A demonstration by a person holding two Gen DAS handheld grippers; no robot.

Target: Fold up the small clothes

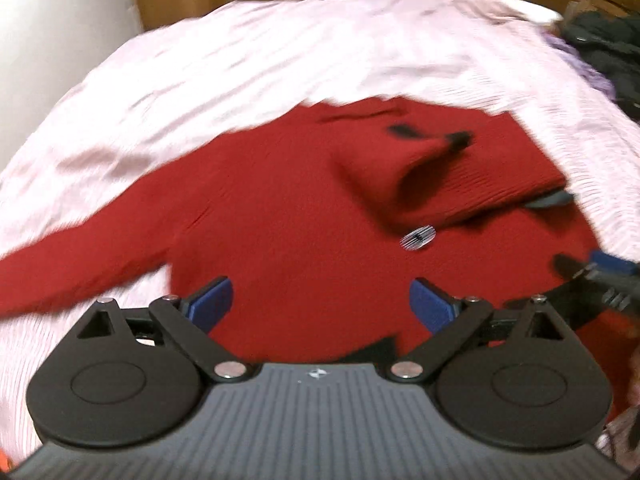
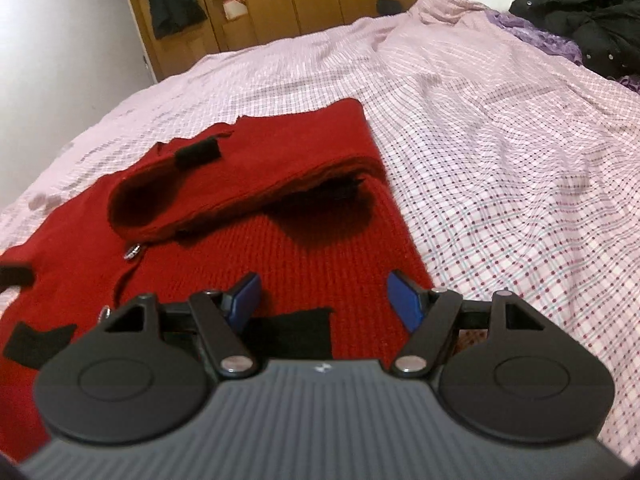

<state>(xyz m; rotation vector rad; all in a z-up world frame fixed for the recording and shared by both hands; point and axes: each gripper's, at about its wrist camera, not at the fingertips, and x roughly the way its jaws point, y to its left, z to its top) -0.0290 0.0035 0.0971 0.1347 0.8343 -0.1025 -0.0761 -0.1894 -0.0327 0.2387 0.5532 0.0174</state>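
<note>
A red knitted cardigan (image 1: 288,216) with black patches and silver buttons lies flat on the bed. One sleeve (image 1: 432,176) is folded across its body; the other sleeve (image 1: 72,272) stretches out to the left. My left gripper (image 1: 322,300) is open and empty, hovering over the cardigan's body. My right gripper (image 2: 324,300) is open and empty above the cardigan (image 2: 304,252) near its right edge, just short of the folded sleeve (image 2: 256,168). The right gripper also shows at the right edge of the left wrist view (image 1: 600,276), blurred.
The bed carries a pink checked sheet (image 2: 500,152). Dark clothes (image 2: 592,16) and a purple cloth (image 2: 536,32) are piled at the far right. A wooden wardrobe (image 2: 280,4) stands behind the bed, with a white wall to its left.
</note>
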